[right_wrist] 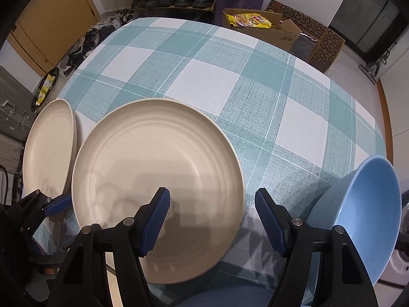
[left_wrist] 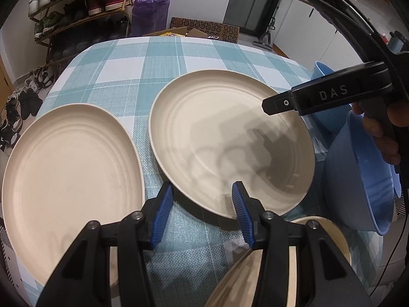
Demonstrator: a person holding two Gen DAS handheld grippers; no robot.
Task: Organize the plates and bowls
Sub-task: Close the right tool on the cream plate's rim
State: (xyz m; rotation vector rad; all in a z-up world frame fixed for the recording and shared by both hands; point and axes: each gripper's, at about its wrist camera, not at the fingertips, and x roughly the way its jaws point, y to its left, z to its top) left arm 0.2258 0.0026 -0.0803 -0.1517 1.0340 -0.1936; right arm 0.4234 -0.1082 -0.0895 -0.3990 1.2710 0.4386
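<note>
A: What sits on the worktop covered in teal-and-white checked cloth (right_wrist: 217, 81)?

B: Two round cream plates with ridged rims. In the left wrist view the first cream plate (left_wrist: 71, 179) fills the left of the frame and the second cream plate (left_wrist: 230, 143) lies centre-right, a strip of cloth between them — near, not touching.

A: And the bowls?

B: A light-blue plastic bowl (right_wrist: 365, 212) stands at the lower right of the right wrist view, just beside the second plate. In the left wrist view a cream bowl (left_wrist: 329, 232) shows at the bottom right, partly hidden behind that claw's finger.

A: The claws?

B: The left claw (left_wrist: 202, 199) has its blue-padded fingers spread apart, holding nothing; the near rim of the second plate lies between its tips. The right claw (right_wrist: 212, 204) is also spread wide and empty, one blue pad over the second plate, the other over the cloth — whether either pad touches I cannot tell.

A: Anything behind?

B: A wooden shoe rack (left_wrist: 76, 7) at the upper left, and a purple bag (left_wrist: 150, 7) beside it.
</note>
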